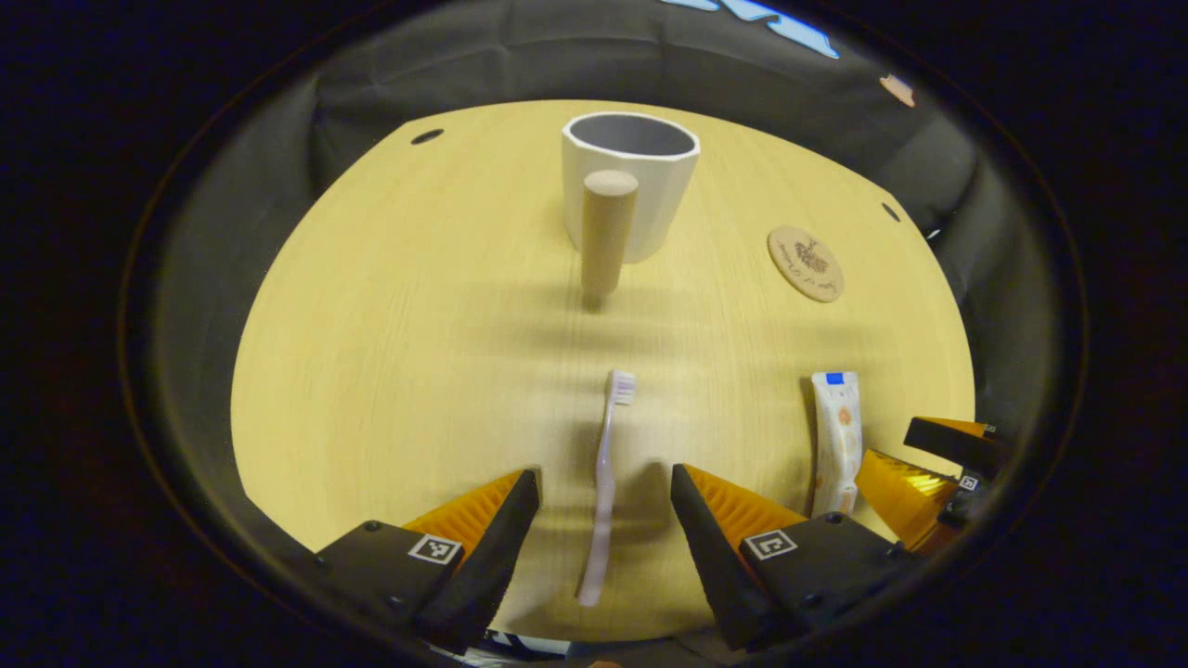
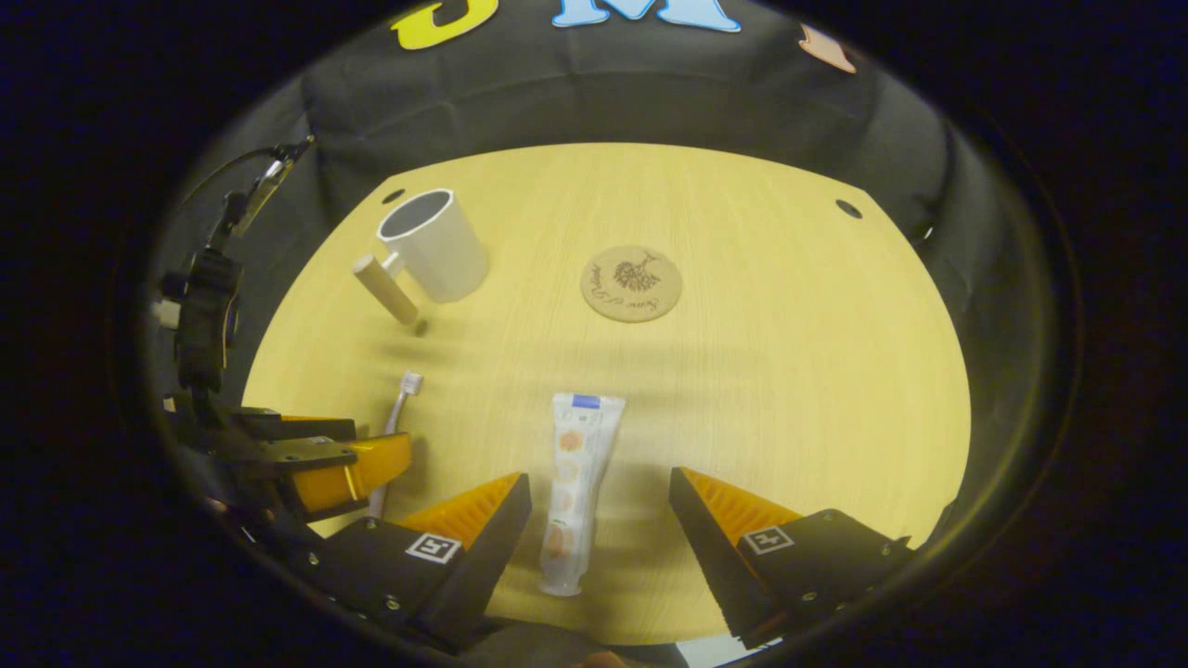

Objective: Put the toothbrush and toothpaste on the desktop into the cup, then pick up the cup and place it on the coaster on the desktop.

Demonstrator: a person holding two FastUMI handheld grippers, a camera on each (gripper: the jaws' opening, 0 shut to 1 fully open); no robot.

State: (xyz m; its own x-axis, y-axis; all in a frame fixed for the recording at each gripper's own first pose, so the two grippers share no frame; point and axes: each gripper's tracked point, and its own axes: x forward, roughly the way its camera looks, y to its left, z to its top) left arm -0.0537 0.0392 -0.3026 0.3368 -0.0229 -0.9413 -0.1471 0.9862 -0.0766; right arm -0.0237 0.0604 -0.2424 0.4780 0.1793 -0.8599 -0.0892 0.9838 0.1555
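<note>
Left gripper view puts the toothbrush flat on the desktop between your left gripper, whose fingers stand wide and touch nothing. The cup stands upright at 12 o'clock with its wooden handle toward you, and the coaster lies bare at about 2 o'clock. In the right gripper view your right gripper is also spread wide, straddling the toothpaste, which lies flat, cap end toward you. From there the cup is at 11 o'clock and the coaster at 12. By my reading nothing is done yet: both items must be grasped and dropped into the cup, then the cup carried to the coaster.
</note>
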